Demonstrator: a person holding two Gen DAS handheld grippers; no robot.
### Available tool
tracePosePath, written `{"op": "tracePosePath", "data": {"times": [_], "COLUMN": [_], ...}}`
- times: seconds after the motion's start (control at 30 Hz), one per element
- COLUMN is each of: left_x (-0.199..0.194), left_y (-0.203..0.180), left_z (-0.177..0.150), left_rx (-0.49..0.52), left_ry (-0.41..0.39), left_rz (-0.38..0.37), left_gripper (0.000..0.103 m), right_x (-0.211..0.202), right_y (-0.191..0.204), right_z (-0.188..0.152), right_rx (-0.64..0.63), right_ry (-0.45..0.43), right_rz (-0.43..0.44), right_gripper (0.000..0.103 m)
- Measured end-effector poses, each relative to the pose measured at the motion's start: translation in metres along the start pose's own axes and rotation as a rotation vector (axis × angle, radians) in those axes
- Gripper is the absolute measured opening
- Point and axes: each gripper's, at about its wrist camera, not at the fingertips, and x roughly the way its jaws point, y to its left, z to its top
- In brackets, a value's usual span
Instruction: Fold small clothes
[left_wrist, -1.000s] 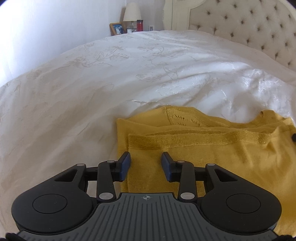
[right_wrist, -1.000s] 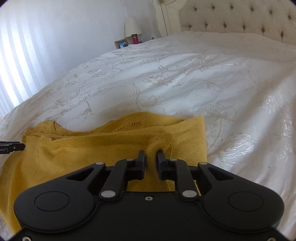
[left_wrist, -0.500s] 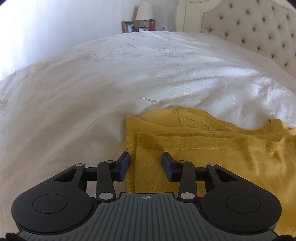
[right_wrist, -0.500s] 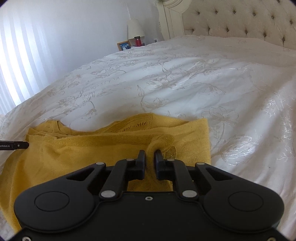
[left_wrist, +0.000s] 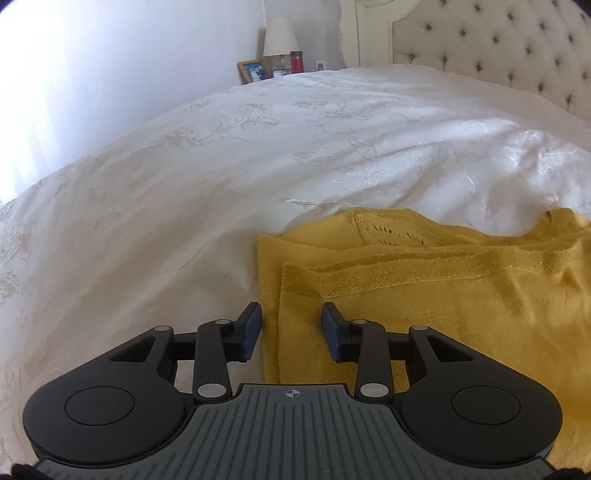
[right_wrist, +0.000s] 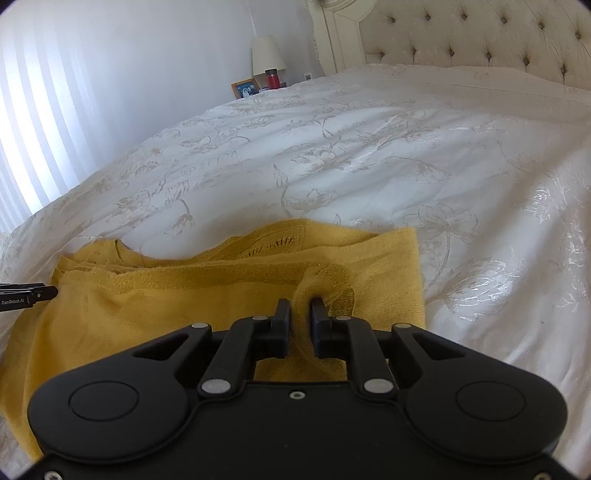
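On the white floral bedspread (left_wrist: 258, 155): folded yellow knit garment (left_wrist: 424, 295). Left claw (left_wrist: 291, 325) spread wide astride its left edge, gripping nothing. Right claw (right_wrist: 300, 317) pinched on a bunched fold. Beyond: picture frame (right_wrist: 245, 88), lamp (right_wrist: 266, 55), red cup (right_wrist: 272, 78), tufted headboard (right_wrist: 480, 40).

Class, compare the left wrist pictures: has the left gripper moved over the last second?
Yes. The left gripper has shifted left: the yellow garment's left edge, formerly outside its open jaws, now lies between them, and the lamp sits further right.
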Motion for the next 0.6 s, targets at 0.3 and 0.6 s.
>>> {"op": "tracePosePath", "data": {"times": [0.3, 0.6], "left_x": [-0.011, 0.005], "left_y": [0.003, 0.003], "left_z": [-0.005, 0.000], "left_rx": [0.023, 0.080], "left_ry": [-0.107, -0.064], "left_rz": [0.003, -0.066], "left_gripper": [0.035, 0.035], "right_x": [0.000, 0.002], "right_y": [0.000, -0.002], "right_z": [-0.001, -0.003], "right_rx": [0.005, 0.010], "right_ry": [-0.003, 0.001], "right_rz": [0.001, 0.004], "right_gripper": [0.025, 0.025]}}
